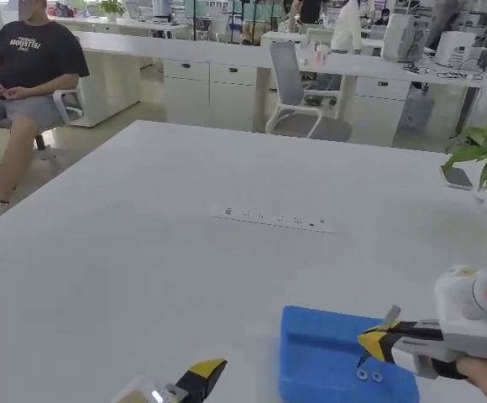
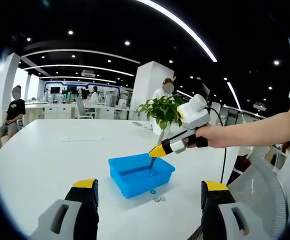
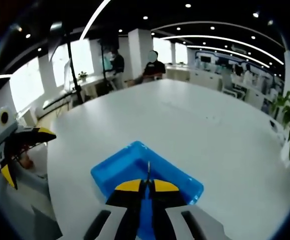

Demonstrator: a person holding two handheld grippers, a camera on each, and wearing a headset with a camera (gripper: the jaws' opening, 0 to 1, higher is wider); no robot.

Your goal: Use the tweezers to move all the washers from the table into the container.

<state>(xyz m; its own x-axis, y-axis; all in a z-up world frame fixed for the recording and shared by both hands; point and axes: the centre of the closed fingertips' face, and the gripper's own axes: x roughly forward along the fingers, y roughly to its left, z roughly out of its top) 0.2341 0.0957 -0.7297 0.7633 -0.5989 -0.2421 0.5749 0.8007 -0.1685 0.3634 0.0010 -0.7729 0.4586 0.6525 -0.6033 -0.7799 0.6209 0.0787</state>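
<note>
Presently, I log the following.
- Slim grey metal tweezers (image 3: 148,171): clamped between the closed yellow-tipped jaws of my right gripper (image 3: 142,186), with the tips pointing down into the container.
- Shallow blue plastic container (image 3: 115,172): on the white table (image 1: 185,277), directly under the tweezers.
- Small silver ring washers in the container (image 2: 150,174): lying on its floor near the tweezer tips.
- Small silver ring washers on the table (image 2: 159,199): just beside the container's near wall.
- Left gripper (image 2: 147,200): jaws spread wide, holding nothing, hanging near the container.
- Leafy green potted plant (image 2: 162,110): at the table's far edge.
</note>
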